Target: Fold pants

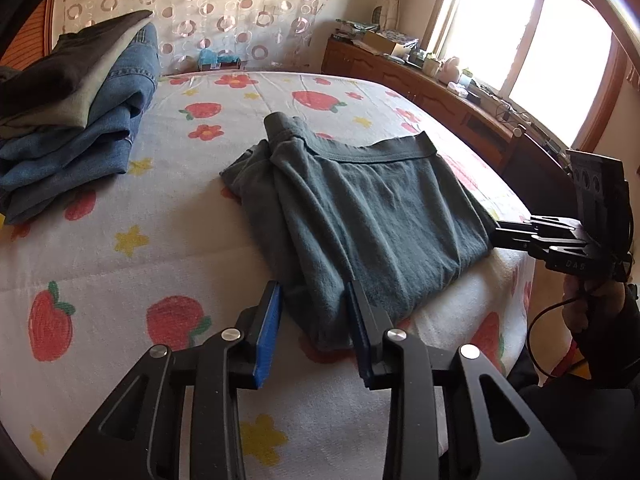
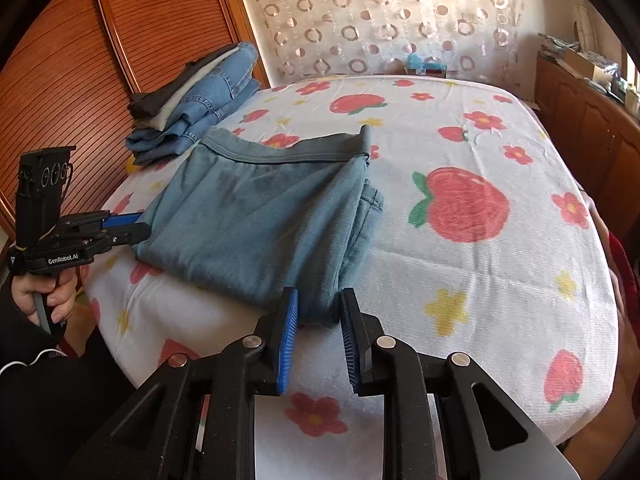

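Grey-green pants (image 1: 360, 208) lie folded in a thick rectangle on the bed near its front edge, waistband at the far side. They also show in the right wrist view (image 2: 260, 220). My left gripper (image 1: 314, 300) is open, its blue-padded jaws straddling the near left corner of the fold without pinching it. My right gripper (image 2: 318, 308) is open too, jaws either side of the near right corner. Each gripper shows in the other's view, at the pants' side edge: the right one (image 1: 516, 236), the left one (image 2: 128, 228).
The bed has a white sheet (image 2: 480, 280) printed with strawberries and flowers. A stack of folded jeans and dark clothes (image 1: 76, 120) sits at the far left. A wooden sideboard (image 1: 420, 80) with clutter stands under the window. A wooden slatted wall (image 2: 80, 60) is at left.
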{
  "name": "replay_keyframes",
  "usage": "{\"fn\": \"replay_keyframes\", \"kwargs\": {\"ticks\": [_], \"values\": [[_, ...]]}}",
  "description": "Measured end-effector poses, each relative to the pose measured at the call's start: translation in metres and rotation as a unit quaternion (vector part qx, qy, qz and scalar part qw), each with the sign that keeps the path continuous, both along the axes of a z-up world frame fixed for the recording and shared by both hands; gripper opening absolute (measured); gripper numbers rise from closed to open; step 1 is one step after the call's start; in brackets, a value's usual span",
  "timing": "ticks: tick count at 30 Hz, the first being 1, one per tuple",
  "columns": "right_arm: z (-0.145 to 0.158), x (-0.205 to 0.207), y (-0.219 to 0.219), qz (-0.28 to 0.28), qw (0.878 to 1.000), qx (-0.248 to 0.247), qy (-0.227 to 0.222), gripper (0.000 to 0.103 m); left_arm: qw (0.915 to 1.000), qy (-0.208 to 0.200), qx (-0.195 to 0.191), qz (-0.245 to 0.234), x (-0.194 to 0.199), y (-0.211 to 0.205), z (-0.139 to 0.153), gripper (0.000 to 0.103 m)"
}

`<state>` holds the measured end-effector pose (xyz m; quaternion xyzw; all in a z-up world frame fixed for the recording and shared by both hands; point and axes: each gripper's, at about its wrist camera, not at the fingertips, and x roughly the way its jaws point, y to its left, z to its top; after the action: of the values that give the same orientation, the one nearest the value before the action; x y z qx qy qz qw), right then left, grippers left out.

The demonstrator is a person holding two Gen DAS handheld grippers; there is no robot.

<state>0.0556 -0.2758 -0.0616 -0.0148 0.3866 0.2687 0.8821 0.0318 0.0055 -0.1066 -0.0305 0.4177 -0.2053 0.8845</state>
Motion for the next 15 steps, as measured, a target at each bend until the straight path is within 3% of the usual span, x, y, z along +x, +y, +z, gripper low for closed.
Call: {"fn": "replay_keyframes", "kwargs": {"ticks": [4, 5, 6, 15], "values": [[-0.001, 0.003, 0.0, 0.0, 1.0, -0.001, 0.005, 0.022, 1.0, -0.003, 0.002, 0.001, -0.001, 0.0, 0.0, 0.034], [-0.001, 0.003, 0.001, 0.0, 1.0, -0.002, 0.005, 0.019, 1.0, -0.004, 0.002, 0.0, -0.002, -0.001, 0.0, 0.032], [-0.001, 0.003, 0.002, 0.001, 1.0, -0.004, 0.004, 0.016, 0.9999, -0.004, -0.004, -0.009, -0.003, -0.002, 0.001, 0.02], [-0.001, 0.003, 0.003, 0.003, 1.0, -0.003, 0.006, 0.01, 0.9997, -0.018, 0.007, -0.015, -0.006, -0.009, 0.012, 0.009]]}}
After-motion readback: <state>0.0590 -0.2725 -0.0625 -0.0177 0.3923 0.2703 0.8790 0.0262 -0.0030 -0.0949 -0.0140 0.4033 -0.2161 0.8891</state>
